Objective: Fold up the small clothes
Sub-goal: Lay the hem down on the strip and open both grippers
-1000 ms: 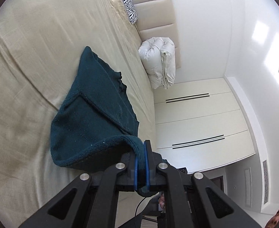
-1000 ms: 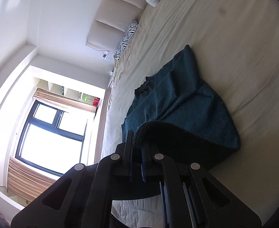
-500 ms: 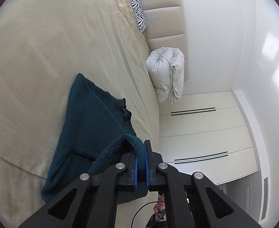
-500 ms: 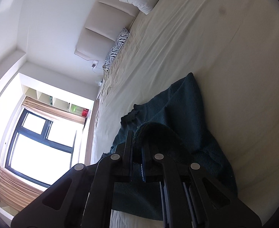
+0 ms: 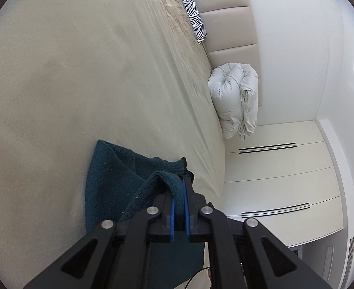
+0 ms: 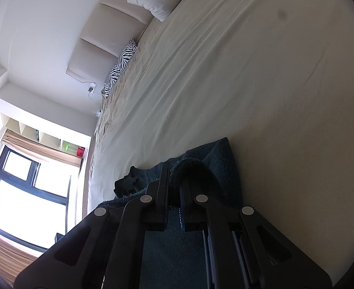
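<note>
Nearer now, both tongs (left (image 5: 180, 192), right (image 6: 174, 185)) clamp the teal sweater's (image 5: 112, 180) edge.

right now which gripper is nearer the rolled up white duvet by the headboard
Left, as far as the views show. The white duvet lies ahead and right of the left gripper. From the right gripper, it sits across the bed. Both grip the teal knit garment.

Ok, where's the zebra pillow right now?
The zebra pillow lies at the bed's head against the padded headboard, top centre in the left wrist view.
</note>
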`<state>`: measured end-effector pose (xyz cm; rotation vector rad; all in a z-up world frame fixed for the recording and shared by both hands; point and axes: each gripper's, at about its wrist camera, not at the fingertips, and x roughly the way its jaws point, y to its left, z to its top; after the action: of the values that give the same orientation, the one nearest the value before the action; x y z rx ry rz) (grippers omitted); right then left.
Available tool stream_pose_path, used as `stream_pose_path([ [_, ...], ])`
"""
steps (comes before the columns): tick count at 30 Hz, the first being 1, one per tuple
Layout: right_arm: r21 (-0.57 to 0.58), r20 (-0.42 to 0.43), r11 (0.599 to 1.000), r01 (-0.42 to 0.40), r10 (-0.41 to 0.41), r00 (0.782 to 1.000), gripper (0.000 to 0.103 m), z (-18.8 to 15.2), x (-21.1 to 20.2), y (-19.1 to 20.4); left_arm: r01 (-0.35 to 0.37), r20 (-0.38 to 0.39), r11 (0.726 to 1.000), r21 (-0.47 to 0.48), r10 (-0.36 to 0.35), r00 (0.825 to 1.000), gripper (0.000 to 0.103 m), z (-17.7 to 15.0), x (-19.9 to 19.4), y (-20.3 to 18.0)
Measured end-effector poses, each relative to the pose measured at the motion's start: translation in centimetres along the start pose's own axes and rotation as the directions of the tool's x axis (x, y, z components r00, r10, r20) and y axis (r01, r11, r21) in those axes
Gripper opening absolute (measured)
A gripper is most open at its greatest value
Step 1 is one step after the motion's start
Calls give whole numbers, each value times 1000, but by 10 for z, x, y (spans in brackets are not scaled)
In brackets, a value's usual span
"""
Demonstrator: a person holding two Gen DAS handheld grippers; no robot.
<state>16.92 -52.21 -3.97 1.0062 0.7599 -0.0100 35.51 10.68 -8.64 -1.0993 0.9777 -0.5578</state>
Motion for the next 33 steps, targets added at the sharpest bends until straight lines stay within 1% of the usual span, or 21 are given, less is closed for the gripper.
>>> stream_pose_path([
  [2,1,0,1000,21,-21,1000,6,2,7,-4,-16,0,1000,-1,16,1000,8,5,7,6],
  [3,5,1,1000,30,-30,1000,7,4,10,-6,-35,5,999,1,35,999,8,8,10,9],
  [4,14,0,999,33,-33,999,7,6,12,-8,-51,9,999,-2,51,999,14,10,12,13],
  [5,25,-9,999,36,-36,999,7,8,16,-11,-55,8,998,-4,55,998,36,11,14,16],
  [6,35,-18,998,48,-47,999,7,10,21,-14,-58,17,998,-3,58,998,49,12,13,19],
  [7,41,-21,997,64,-63,998,12,13,26,-16,-64,38,998,3,63,997,68,11,10,20],
  [8,42,-15,997,68,-67,998,20,14,27,-17,-66,52,998,15,65,997,71,10,6,19],
  [9,39,2,997,59,-59,998,24,14,27,-18,-68,50,997,26,66,997,71,9,4,19],
  [10,34,17,998,59,-59,998,33,14,25,-17,-71,46,997,31,70,997,71,7,1,19],
  [11,30,33,998,64,-65,997,51,14,21,-17,-72,44,997,40,71,997,71,3,-3,19],
  [12,25,49,997,69,-70,996,57,14,18,-16,-75,43,996,53,72,996,71,-2,-7,19],
  [13,14,60,998,69,-70,996,60,15,13,-15,-79,42,994,69,77,996,71,-8,-11,18],
  [16,-46,57,996,77,-74,996,59,11,0,-7,-99,37,988,119,95,995,71,-34,-26,17],
  [19,-105,39,987,124,-120,992,59,-1,-12,-4,-132,48,976,171,126,991,71,-61,-41,17],
  [22,-148,27,977,152,-149,988,59,-20,-30,-4,-151,67,964,219,140,988,71,-88,-59,19],
  [24,-169,30,973,156,-153,988,59,-33,-41,-7,-162,80,957,242,147,986,71,-103,-67,22],
  [28,-212,20,963,165,-164,986,58,-66,-62,-8,-226,89,931,285,209,974,70,-120,-70,26],
  [33,-263,13,949,174,-177,984,58,-99,-85,-13,-258,93,909,327,241,966,66,-137,-70,28],
])
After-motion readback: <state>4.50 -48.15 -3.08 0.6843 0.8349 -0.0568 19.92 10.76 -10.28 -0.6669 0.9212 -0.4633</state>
